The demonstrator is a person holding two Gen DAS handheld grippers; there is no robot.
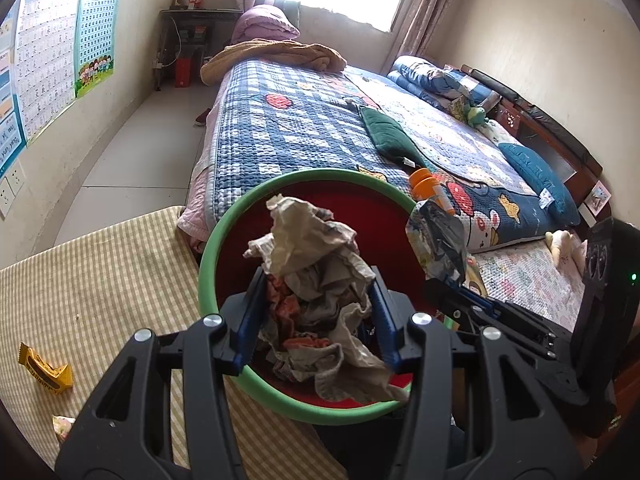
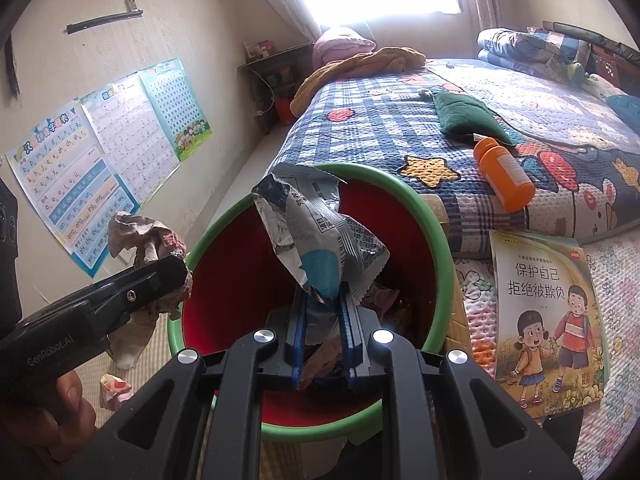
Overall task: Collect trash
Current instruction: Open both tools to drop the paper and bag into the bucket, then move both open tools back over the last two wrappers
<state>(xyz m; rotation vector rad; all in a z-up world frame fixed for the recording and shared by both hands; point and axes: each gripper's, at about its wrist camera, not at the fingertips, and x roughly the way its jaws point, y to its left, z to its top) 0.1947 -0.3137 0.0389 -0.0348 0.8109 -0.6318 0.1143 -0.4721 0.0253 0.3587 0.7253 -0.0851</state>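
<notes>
Gripping wrapper (image 2: 320,236), "GenRobot.AI" on left tool (image 1: 318,316)

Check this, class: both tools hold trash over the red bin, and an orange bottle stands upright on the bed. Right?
One error: the orange bottle lies on its side on the bed, as the right wrist view shows. The rest holds.
</notes>
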